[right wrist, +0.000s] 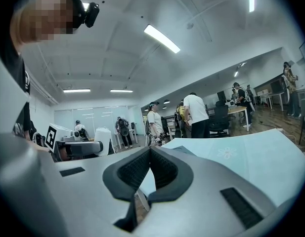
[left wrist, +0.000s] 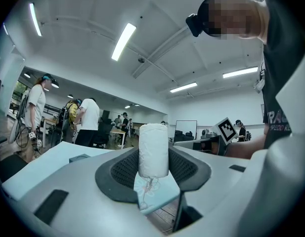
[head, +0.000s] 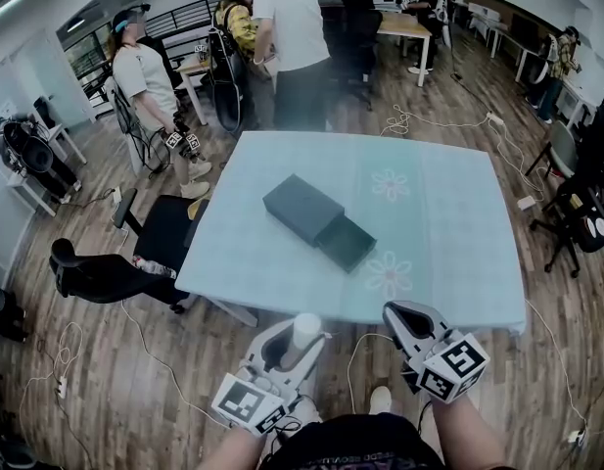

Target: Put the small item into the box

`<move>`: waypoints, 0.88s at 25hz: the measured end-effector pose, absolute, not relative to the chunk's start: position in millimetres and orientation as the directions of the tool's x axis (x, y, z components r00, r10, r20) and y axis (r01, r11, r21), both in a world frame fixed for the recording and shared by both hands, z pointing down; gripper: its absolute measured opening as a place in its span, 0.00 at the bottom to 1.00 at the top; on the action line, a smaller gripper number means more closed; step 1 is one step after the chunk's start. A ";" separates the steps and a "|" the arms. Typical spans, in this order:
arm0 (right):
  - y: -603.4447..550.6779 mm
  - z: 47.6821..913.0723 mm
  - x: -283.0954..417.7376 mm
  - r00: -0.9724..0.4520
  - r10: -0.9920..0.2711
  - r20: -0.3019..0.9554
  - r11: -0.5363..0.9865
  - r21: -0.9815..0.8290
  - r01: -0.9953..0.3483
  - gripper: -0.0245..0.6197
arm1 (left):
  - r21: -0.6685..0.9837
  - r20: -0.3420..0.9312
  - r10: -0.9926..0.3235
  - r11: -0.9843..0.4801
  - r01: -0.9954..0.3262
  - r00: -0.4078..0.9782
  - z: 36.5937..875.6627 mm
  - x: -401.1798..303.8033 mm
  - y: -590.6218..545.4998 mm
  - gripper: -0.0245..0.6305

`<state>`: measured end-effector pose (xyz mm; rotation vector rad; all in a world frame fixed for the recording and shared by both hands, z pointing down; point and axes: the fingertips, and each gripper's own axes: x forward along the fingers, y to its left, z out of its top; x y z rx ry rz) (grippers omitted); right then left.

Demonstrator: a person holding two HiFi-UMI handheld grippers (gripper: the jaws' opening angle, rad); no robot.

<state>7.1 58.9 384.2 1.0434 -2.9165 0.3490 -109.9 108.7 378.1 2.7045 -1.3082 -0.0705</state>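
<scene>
Your left gripper [head: 302, 346] has its jaws clamped on the small white cylindrical roll [left wrist: 153, 149], held upright just off the near edge of the pale blue cloth-covered table [head: 458, 262]; your right gripper [head: 404, 319] is closed on nothing. Carry the roll to the dark grey rectangular box [head: 303, 209] near the table's middle. Come low over its pulled-out drawer tray [head: 346, 242], which faces the near right corner, and release only there, since the roll would likely bounce or roll out if dropped from higher.

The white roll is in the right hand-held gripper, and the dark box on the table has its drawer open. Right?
No. The left hand-held gripper holds the white roll, as the left gripper view shows; the right hand-held gripper is shut, empty. The dark box on the table does have its drawer open.
</scene>
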 end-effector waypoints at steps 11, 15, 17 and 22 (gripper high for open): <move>56.7 385.2 -8.5 -0.754 -0.651 0.094 0.727 -0.208 -0.654 0.07 | 0.160 0.040 -0.765 -0.631 -0.759 0.643 384.2 -128.2 106.8 0.34; 57.7 385.5 -14.4 -0.742 -0.664 0.093 0.715 -0.209 -0.667 0.07 | 0.163 0.037 -0.754 -0.643 -0.748 0.656 385.5 -133.9 105.9 0.34; 59.4 386.1 -18.9 -0.735 -0.671 0.094 0.709 -0.207 -0.674 0.07 | 0.164 0.034 -0.748 -0.650 -0.742 0.663 386.0 -138.7 106.3 0.34; 62.2 383.8 -29.6 -0.719 -0.689 0.094 0.694 -0.204 -0.691 0.07 | 0.165 0.026 -0.736 -0.664 -0.729 0.676 384.6 -151.3 106.5 0.34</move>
